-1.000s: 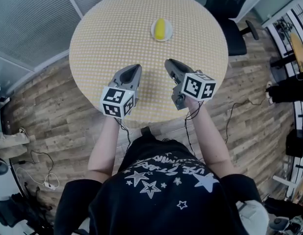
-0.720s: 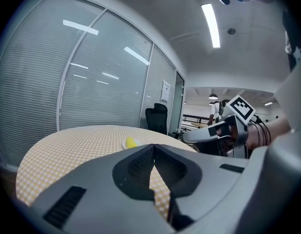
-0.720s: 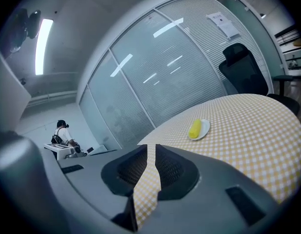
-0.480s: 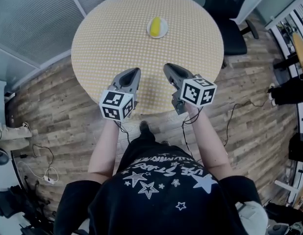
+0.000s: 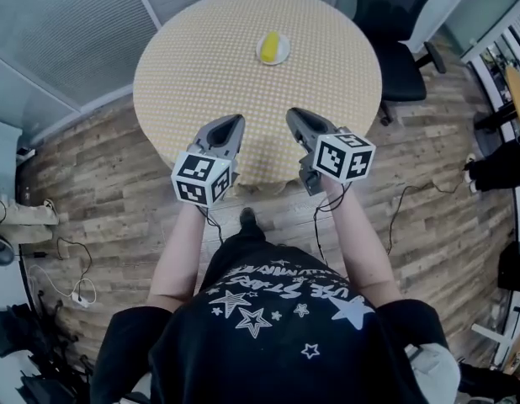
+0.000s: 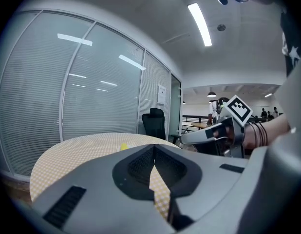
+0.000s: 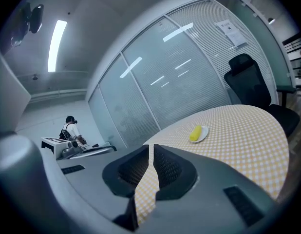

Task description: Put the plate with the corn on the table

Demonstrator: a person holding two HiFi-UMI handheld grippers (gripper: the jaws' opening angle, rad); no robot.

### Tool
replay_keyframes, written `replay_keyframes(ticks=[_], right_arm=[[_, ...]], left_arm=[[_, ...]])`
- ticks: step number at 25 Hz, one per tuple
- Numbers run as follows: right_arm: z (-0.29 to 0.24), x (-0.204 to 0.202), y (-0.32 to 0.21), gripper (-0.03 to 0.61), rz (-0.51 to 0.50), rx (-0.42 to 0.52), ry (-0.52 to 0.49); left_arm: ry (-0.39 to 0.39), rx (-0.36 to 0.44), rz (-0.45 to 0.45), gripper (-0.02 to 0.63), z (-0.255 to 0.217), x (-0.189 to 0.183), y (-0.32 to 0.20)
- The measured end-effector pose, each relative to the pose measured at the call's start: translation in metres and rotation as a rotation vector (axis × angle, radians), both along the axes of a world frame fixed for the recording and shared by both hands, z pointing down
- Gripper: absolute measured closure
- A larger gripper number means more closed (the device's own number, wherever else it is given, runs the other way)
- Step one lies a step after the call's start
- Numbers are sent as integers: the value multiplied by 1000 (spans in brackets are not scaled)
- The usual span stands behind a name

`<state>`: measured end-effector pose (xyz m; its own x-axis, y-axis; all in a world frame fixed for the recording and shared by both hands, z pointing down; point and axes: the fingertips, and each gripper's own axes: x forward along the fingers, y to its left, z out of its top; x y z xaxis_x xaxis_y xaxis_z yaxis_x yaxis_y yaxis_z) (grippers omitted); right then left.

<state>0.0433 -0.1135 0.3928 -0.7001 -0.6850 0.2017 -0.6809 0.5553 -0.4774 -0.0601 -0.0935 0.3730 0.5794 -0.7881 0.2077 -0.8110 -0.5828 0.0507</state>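
A small white plate with a yellow cob of corn sits on the far half of the round table with its yellow checked cloth. My left gripper and right gripper hover side by side over the table's near edge, well short of the plate. Both are shut with nothing between the jaws. In the right gripper view the plate lies ahead and to the right of the jaws. In the left gripper view the corn only just shows over the jaws.
A black office chair stands at the table's far right. Glass partition walls curve round the left and back. Cables lie on the wooden floor at the left. A person stands far off at a desk.
The view has drawn back from the table, so the table and plate look smaller and farther off. Both grippers now hang at the near edge, still shut.
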Motion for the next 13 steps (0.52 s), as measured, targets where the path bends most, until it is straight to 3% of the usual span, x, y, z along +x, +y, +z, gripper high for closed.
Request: replay_keyframes(ticks=[13], right_arm=[[-13,24,67,534,-61,16,-18]], left_arm=[[-6,22,-33,611,-8,22,72]])
